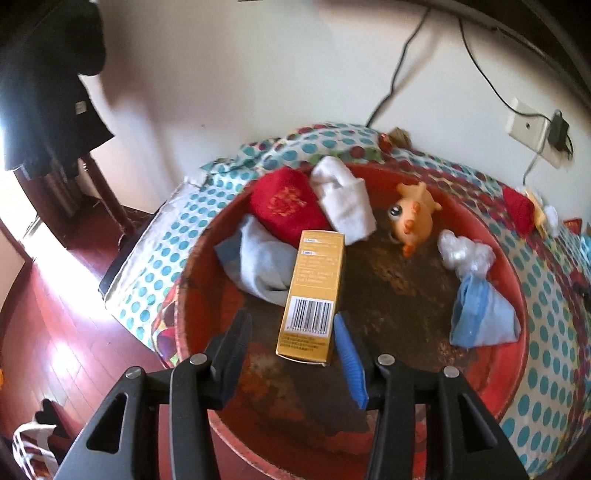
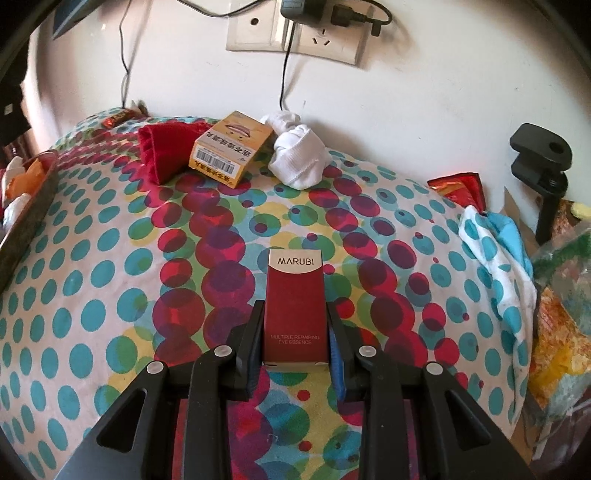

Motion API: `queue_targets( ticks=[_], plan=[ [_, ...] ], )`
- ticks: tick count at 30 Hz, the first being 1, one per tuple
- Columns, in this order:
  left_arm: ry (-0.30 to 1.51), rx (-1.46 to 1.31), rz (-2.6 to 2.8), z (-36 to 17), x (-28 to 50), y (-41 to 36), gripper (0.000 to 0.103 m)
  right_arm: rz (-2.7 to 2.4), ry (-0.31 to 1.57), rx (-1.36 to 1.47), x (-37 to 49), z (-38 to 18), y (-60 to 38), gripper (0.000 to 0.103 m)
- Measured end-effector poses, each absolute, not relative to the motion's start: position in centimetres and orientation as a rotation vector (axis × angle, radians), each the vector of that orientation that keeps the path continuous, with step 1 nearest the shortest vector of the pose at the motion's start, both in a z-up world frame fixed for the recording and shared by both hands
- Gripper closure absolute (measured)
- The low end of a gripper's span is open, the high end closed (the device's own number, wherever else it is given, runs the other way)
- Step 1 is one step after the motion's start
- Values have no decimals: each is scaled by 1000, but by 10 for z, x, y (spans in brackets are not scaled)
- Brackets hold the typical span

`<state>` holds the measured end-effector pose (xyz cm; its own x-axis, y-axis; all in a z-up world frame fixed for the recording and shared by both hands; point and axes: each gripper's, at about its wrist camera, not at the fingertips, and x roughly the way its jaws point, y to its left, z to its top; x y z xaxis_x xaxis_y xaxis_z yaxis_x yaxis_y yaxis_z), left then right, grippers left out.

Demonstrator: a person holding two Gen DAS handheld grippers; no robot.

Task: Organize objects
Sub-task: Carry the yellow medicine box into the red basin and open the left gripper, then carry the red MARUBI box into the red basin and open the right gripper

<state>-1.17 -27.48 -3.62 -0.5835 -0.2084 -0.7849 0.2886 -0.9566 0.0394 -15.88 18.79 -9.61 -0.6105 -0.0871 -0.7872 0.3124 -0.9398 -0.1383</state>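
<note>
In the left wrist view a round red tray (image 1: 517, 295) holds a long yellow box (image 1: 314, 288) with a barcode. It also holds a red pouch (image 1: 284, 206), a white sock (image 1: 343, 199), an orange toy (image 1: 413, 214), a pale blue sock (image 1: 258, 266) and a blue sock (image 1: 480, 314). My left gripper (image 1: 291, 319) is open around the near end of the yellow box, its left finger clearly apart from it. My right gripper (image 2: 294, 305) is shut on a red MARUBI box (image 2: 295, 295) above the dotted cover (image 2: 110, 258).
By the wall lie a short yellow box (image 2: 229, 151), a red cloth (image 2: 162, 151) and a knotted white sock (image 2: 299, 155). A tray edge (image 2: 29, 218) shows at the left. A snack packet (image 2: 461, 188), a black clamp (image 2: 543, 162) and wall sockets (image 2: 295, 33) are nearby.
</note>
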Motion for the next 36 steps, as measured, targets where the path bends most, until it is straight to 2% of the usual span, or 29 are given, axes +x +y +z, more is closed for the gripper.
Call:
queue_targets(
  ticks=[6,11,13,25,36],
  plan=[
    [125,1195,-2547,-36,-1,-282,54,-2646,373,1292,-152,-91,180,76],
    [140,1138,-2576,-32,10,-285,53,-2645,291,1273,-136,-76,164,76],
    [163,1144,-2575,-34,13,-287,48,-2631,265,1243,-127,-66,151,76],
    [248,1117,-2585,-27,23,-303,43,-2466,333,1061,-67,-21,38,76],
    [307,1144,-2551,-35,24,-318,43,-2276,394,1010,-23,-16,-55,76]
  ],
)
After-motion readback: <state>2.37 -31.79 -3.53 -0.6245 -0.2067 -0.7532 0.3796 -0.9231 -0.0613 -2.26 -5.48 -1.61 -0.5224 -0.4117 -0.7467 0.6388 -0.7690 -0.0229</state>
